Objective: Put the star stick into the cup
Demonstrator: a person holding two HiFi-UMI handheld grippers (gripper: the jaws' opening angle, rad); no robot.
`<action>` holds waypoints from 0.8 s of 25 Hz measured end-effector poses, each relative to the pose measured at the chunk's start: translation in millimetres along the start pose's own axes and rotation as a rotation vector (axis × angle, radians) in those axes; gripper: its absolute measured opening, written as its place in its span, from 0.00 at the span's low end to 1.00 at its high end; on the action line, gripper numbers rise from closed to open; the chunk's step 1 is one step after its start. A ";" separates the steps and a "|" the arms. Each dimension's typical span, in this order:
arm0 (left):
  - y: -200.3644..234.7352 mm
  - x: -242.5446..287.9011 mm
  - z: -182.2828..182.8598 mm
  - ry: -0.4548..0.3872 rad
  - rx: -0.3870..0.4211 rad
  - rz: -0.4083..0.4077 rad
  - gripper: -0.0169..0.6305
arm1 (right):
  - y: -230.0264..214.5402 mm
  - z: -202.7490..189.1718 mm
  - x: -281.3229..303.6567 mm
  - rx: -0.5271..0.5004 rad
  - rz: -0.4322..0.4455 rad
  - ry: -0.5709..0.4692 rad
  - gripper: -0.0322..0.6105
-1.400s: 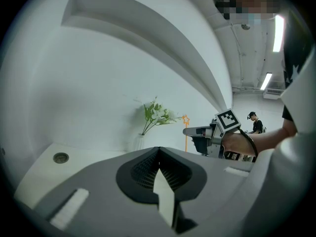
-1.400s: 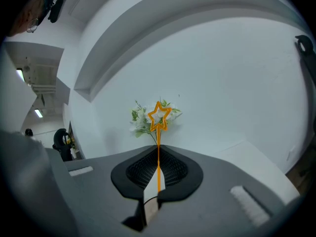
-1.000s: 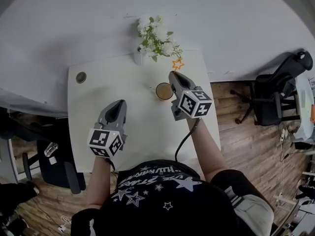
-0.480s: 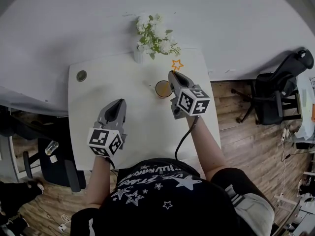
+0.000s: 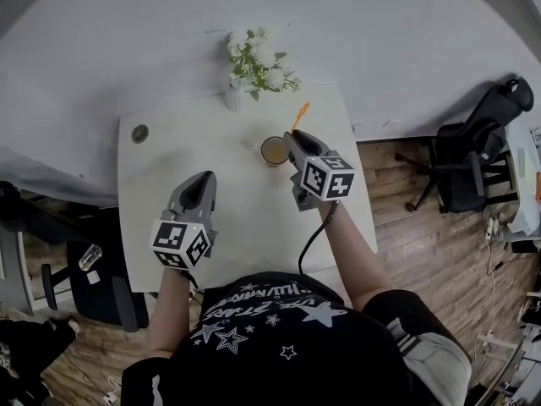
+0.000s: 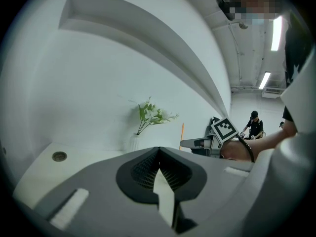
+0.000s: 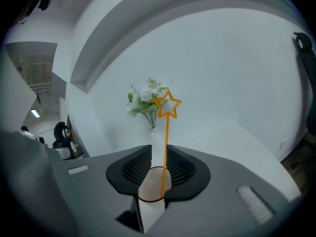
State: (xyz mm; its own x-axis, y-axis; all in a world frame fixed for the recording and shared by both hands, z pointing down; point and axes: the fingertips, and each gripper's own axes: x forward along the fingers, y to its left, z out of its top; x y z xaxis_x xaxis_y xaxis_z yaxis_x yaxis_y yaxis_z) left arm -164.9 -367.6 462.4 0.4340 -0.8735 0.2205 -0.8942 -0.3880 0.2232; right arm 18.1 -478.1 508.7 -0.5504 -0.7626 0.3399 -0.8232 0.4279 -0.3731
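A white table (image 5: 169,167) seen from above, with you at its near edge. Your right gripper (image 7: 158,152) reaches toward the table's far right. Its jaws stand a little apart, the gap wider than the thin stick. The orange star stick (image 7: 166,132) rises between them, close against the right-hand pad, star uppermost. Its lower end meets the open mouth of the cup (image 5: 273,150) (pale outside, tan inside), which stands just beside the jaw tips. Your left gripper (image 6: 158,151) hovers nearer and to the left, jaws pressed together, holding nothing. A vase of white flowers (image 5: 252,62) stands at the far edge.
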 end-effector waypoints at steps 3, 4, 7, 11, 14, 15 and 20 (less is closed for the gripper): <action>-7.7 -4.3 2.2 -0.008 0.005 -0.005 0.03 | 1.1 -0.6 -10.9 -0.001 0.000 -0.006 0.22; -10.5 -6.0 2.7 -0.012 0.007 -0.006 0.03 | 1.7 -0.6 -14.8 -0.002 0.001 -0.010 0.22; -19.4 -12.2 2.8 -0.019 0.013 -0.009 0.03 | 3.7 -0.7 -27.3 -0.001 0.006 -0.023 0.22; -31.8 -21.2 2.5 -0.028 0.020 -0.012 0.03 | 7.3 -1.2 -43.0 -0.001 0.020 -0.038 0.20; -40.6 -29.3 1.2 -0.034 0.022 -0.011 0.03 | 9.7 -2.0 -54.7 0.001 0.024 -0.049 0.18; -43.6 -32.0 0.6 -0.036 0.023 -0.011 0.03 | 10.7 -2.3 -58.8 0.002 0.026 -0.053 0.17; -58.4 -47.3 -2.0 -0.047 0.031 -0.008 0.03 | 18.9 -6.8 -81.1 -0.009 0.045 -0.065 0.09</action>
State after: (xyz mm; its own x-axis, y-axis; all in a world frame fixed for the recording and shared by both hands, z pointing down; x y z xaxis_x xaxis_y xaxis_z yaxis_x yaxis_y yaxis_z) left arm -133.0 -303.1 440.9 0.4363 -0.8829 0.1735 -0.8939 -0.4034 0.1952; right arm 46.2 -404.8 479.9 -0.5770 -0.7722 0.2661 -0.7993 0.4667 -0.3786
